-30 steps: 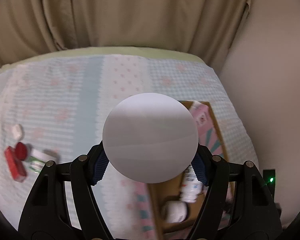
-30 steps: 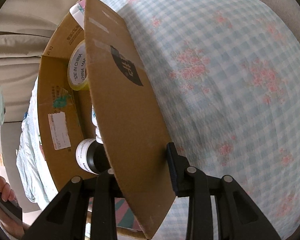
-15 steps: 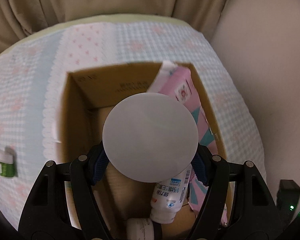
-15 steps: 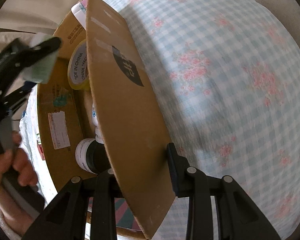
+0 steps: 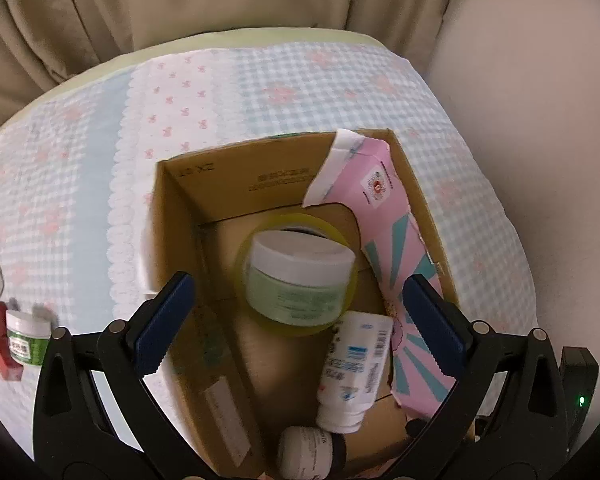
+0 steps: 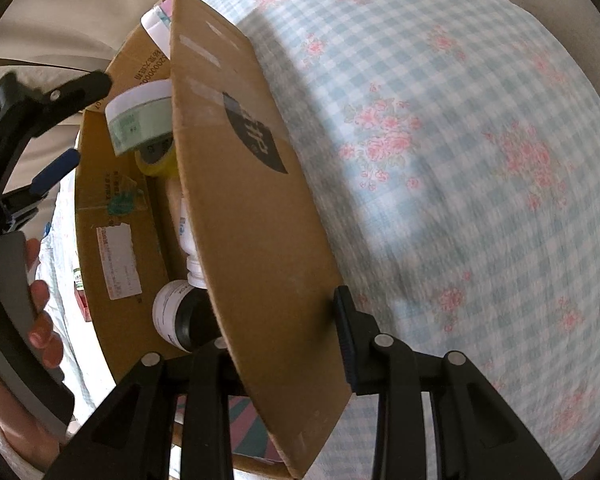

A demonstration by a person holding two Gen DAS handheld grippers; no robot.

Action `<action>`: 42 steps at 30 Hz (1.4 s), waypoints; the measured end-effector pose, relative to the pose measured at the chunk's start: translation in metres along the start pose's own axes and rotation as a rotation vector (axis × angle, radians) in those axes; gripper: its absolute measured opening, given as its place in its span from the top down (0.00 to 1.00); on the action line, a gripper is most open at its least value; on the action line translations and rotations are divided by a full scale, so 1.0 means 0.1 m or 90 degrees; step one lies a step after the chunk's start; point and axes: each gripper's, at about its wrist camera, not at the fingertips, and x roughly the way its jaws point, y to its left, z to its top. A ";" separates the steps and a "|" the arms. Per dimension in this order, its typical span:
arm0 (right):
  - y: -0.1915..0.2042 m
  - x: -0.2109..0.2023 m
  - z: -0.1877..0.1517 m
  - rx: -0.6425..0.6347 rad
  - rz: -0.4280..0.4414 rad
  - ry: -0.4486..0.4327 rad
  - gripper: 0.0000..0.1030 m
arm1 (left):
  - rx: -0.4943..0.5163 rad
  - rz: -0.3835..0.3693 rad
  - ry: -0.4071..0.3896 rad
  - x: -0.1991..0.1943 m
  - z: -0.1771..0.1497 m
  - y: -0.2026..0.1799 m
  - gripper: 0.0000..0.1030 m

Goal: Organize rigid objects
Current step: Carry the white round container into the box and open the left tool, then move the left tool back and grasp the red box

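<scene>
My left gripper (image 5: 300,312) is spread above the box (image 5: 236,184), over the jar (image 5: 300,276); my right gripper (image 6: 284,344) pinches the box's wall.

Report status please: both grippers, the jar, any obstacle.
Left gripper open above the cardboard box. Right gripper shut on the box wall. Pale green jar free, on the tape roll inside. Nothing in the way.
</scene>
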 end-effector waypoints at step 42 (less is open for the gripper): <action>0.08 -0.03 -0.12 0.034 -0.013 -0.031 0.72 | -0.297 0.190 -0.057 -1.91 -1.47 3.19 0.00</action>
